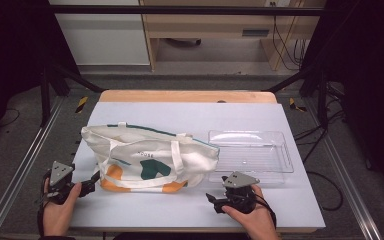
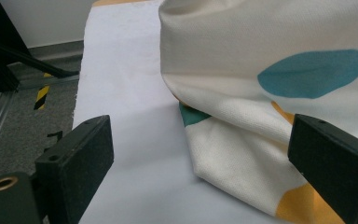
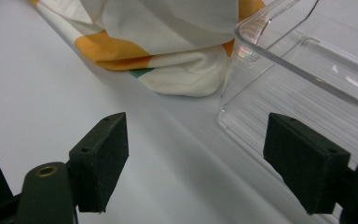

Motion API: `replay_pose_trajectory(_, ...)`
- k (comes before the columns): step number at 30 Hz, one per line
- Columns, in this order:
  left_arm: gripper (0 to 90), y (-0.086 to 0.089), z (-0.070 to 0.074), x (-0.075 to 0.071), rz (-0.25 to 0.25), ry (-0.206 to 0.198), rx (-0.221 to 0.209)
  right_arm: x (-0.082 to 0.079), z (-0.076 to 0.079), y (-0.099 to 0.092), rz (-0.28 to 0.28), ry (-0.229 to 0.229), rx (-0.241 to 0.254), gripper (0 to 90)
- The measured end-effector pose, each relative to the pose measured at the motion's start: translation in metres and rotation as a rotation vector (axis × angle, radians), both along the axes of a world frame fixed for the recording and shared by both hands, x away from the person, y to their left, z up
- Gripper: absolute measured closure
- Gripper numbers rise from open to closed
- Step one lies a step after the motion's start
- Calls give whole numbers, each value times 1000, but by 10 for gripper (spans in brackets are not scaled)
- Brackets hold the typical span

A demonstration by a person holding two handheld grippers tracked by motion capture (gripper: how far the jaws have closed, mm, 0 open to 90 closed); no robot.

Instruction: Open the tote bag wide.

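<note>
High view: tote bag (image 1: pixel 150 159) lies mid-table, clear tray (image 1: pixel 280 150) touching at its 3 o'clock, nothing seen inside. Left gripper (image 1: pixel 91 186) at bag's 8, right gripper (image 1: pixel 211 198) at 5.

Left gripper view: jaws spread, bag corner (image 2: pixel 233 158) btwn them, unpinched.

Right gripper view: jaws spread, tray corner (image 3: pixel 261 93) ahead at 1.

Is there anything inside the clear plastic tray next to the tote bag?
The clear plastic tray looks empty; its ribbed floor shows through. The tote bag leans against its near left corner without reaching in. What is in the bag cannot be seen; cloth covers it.
</note>
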State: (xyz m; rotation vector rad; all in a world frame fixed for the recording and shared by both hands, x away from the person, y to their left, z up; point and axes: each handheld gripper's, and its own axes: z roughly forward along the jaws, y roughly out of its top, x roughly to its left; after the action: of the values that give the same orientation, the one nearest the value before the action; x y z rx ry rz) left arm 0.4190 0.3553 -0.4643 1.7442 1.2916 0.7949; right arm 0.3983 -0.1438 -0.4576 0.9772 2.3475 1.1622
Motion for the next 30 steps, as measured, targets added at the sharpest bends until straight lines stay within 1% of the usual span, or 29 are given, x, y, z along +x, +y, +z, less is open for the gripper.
replay_pose_trajectory(1, 65, 0, 0, 0, 0, 0, 0, -1, 0, 0, -1, -1, -1, 236)
replay_pose_trajectory(2, 64, 0, 1, 0, -4, -6, -17, -2, 1, -1, -3, -7, -2, 245)
replay_pose_trajectory(5, 63, -2, 3, -2, -19, -9, -15, -6, 5, -4, -9, -34, 17, 269)
replay_pose_trajectory(7, 62, -3, 6, -4, -25, -23, -11, -9, 9, -6, -7, -54, 43, 282)
replay_pose_trajectory(11, 62, -4, 15, -11, -43, -66, -64, -14, 16, -9, -9, -78, 73, 286)
replay_pose_trajectory(12, 64, -4, 17, -13, -43, -74, -55, -14, 18, -9, -9, -84, 87, 292)
replay_pose_trajectory(14, 66, -3, 24, -14, -46, -91, -51, -15, 25, -9, -9, -97, 83, 299)
replay_pose_trajectory(16, 68, -2, 33, -15, -56, -102, -55, -15, 35, -11, -3, -105, 82, 302)
replay_pose_trajectory(17, 70, -1, 39, -15, -65, -110, -49, -14, 41, -13, 0, -105, 87, 303)
replay_pose_trajectory(19, 73, 0, 53, -15, -82, -120, -33, -15, 55, -16, 20, -135, 85, 308)
replay_pose_trajectory(20, 73, 1, 60, -15, -92, -124, -18, -15, 62, -18, 29, -148, 87, 309)
replay_pose_trajectory(22, 73, 2, 75, -13, -108, -131, -9, -17, 79, -20, 39, -161, 85, 314)
replay_pose_trajectory(23, 73, 3, 82, -12, -119, -141, -2, -18, 88, -20, 40, -171, 82, 315)
replay_pose_trajectory(26, 74, 3, 104, -6, -153, -153, 6, -20, 114, -14, 52, -195, 68, 300)
replay_pose_trajectory(27, 74, 2, 110, -3, -168, -157, 2, -20, 122, -10, 58, -204, 65, 298)
replay_pose_trajectory(29, 80, 1, 121, 4, -195, -156, 7, -18, 137, 1, 88, -208, 63, 275)
replay_pose_trajectory(30, 83, -1, 125, 8, -208, -152, 9, -16, 142, 8, 108, -199, 61, 275)
